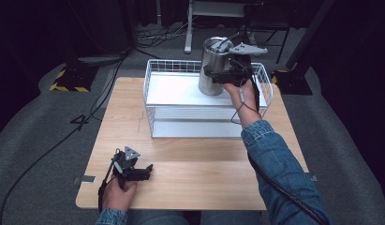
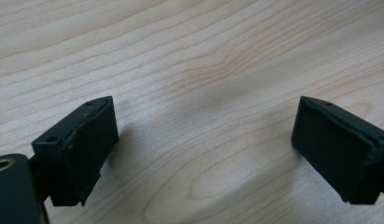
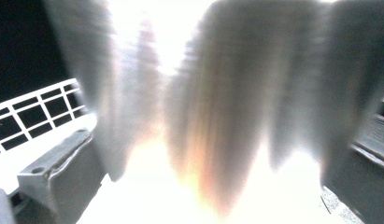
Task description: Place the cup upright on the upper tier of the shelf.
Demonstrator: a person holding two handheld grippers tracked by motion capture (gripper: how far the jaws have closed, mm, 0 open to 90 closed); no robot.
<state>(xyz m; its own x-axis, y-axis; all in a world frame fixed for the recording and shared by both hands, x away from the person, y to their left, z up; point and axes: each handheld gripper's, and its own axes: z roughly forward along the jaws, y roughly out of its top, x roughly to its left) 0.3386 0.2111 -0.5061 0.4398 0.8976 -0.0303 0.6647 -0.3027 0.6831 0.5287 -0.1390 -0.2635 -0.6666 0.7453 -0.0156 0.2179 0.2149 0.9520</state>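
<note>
The steel cup stands upright in the back right corner of the wire basket. The right gripper has its jaws set on either side of the cup's wall, about halfway up; whether they press on the metal cannot be told. The cup looks rigid, light when empty, and smooth enough to slip, so a hold low on the wall, below the rim, is judged safest. In the right gripper view the metal is blurred and overexposed, and the contact points are hard to make out. The cup's contents are hidden. The left gripper rests on the table in front of the basket, jaws wide apart and empty.
</note>
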